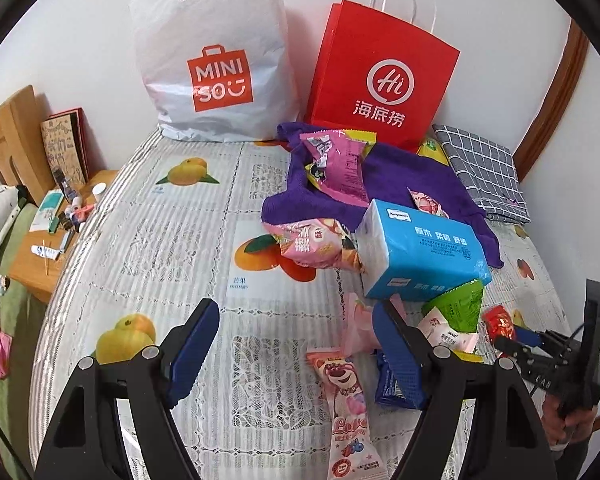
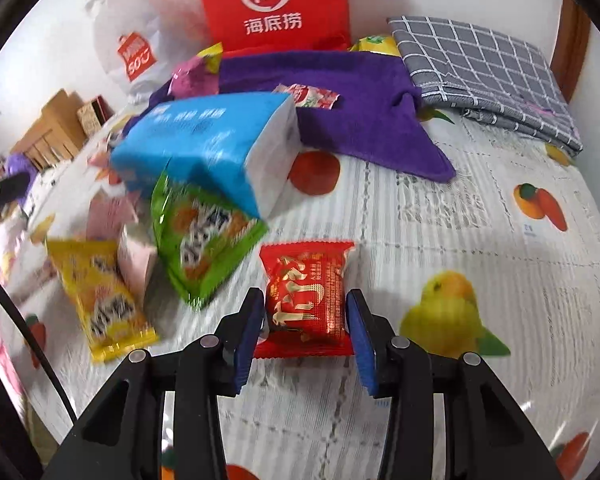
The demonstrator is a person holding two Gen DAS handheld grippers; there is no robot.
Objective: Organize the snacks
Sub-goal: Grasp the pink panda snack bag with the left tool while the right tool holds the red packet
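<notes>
Snack packets lie scattered on a fruit-print table cover (image 2: 440,240). In the right wrist view a small red snack packet (image 2: 306,272) lies flat, and my right gripper (image 2: 304,300) is shut on it, its blue pads against both sides. A green packet (image 2: 204,236) and a yellow packet (image 2: 100,296) lie to its left, blurred. My left gripper (image 1: 296,332) hangs open above the cover, holding nothing. A pink bear packet (image 1: 346,400) lies between its fingers, and a dark blue packet (image 1: 386,384) is partly hidden by the right finger. The right gripper (image 1: 512,340) shows there beside the red packet (image 1: 500,322).
A blue tissue pack (image 1: 420,248) leans on snacks mid-table. Behind it lies a purple towel (image 1: 396,184) with pink bags (image 1: 340,164). A red paper bag (image 1: 384,80) and a white plastic bag (image 1: 216,64) stand against the wall. A grey checked cloth (image 1: 484,168) lies far right, a cluttered bedside table (image 1: 56,232) left.
</notes>
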